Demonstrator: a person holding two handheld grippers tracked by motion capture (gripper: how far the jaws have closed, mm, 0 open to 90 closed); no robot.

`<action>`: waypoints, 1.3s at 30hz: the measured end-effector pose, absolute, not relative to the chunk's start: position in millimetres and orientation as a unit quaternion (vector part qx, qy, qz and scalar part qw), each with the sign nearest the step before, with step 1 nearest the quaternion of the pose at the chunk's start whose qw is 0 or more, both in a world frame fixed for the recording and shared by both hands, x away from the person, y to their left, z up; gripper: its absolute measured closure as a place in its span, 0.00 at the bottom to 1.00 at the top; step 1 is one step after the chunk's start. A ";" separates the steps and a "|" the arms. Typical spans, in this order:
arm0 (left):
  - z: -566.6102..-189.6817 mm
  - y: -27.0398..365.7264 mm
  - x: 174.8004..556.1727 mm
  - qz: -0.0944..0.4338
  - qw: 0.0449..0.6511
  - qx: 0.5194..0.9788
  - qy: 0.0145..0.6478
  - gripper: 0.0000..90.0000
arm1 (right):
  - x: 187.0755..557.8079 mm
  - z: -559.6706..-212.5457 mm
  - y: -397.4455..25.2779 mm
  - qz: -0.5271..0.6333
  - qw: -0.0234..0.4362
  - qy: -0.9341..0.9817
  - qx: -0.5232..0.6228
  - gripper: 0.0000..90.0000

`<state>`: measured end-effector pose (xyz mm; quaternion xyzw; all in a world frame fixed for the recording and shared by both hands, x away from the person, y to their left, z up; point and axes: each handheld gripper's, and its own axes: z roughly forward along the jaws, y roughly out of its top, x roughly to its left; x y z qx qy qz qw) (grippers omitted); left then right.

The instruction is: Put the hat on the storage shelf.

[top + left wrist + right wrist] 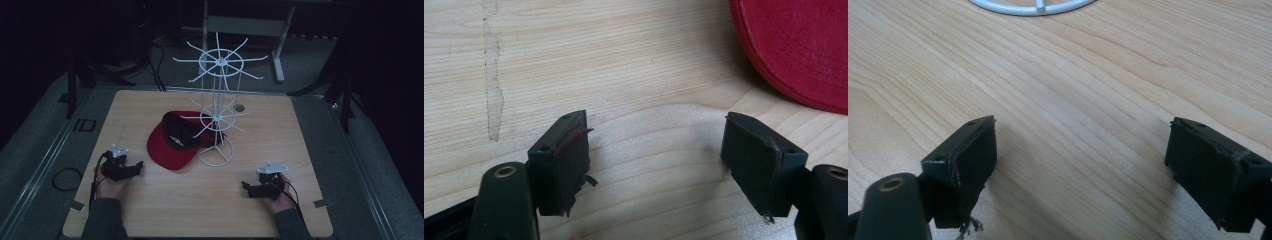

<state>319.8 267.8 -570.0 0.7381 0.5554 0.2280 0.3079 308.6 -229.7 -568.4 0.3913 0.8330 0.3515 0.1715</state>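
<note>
Tongs sit idle at the table's [150, 210] near edge, left tongs [131, 167] and right tongs [248, 188] both spread apart and empty, while the red cap [172, 142] lies mid-table touching the white wire rack's [217, 107] base, so picking it up and hanging it looks next.

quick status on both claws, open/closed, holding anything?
Left claw: open, empty, over bare table near the red cap.
Right claw: open, empty, facing the white rack.
</note>
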 end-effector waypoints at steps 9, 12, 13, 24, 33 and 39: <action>-569.8 267.8 320.0 0.223 0.308 0.744 0.549 0.29 | 308.6 -568.4 -229.7 0.351 0.172 0.833 0.391 0.15; -567.6 268.0 321.8 0.216 0.302 0.750 0.548 0.30 | 308.6 -568.3 -229.6 0.351 0.171 0.833 0.391 0.15; -565.6 268.1 322.6 0.212 0.299 0.752 0.548 0.34 | 308.6 -568.4 -229.7 0.351 0.172 0.833 0.391 0.15; -546.7 265.9 336.3 0.200 0.308 0.761 0.535 0.53 | 308.5 -568.2 -229.5 0.351 0.171 0.833 0.392 0.15; -531.2 256.7 350.7 0.206 0.336 0.759 0.518 0.52 | 308.5 -568.2 -229.5 0.351 0.171 0.833 0.392 0.15; -525.8 249.8 366.0 0.198 0.339 0.765 0.511 0.50 | 308.5 -568.2 -229.5 0.351 0.171 0.833 0.392 0.15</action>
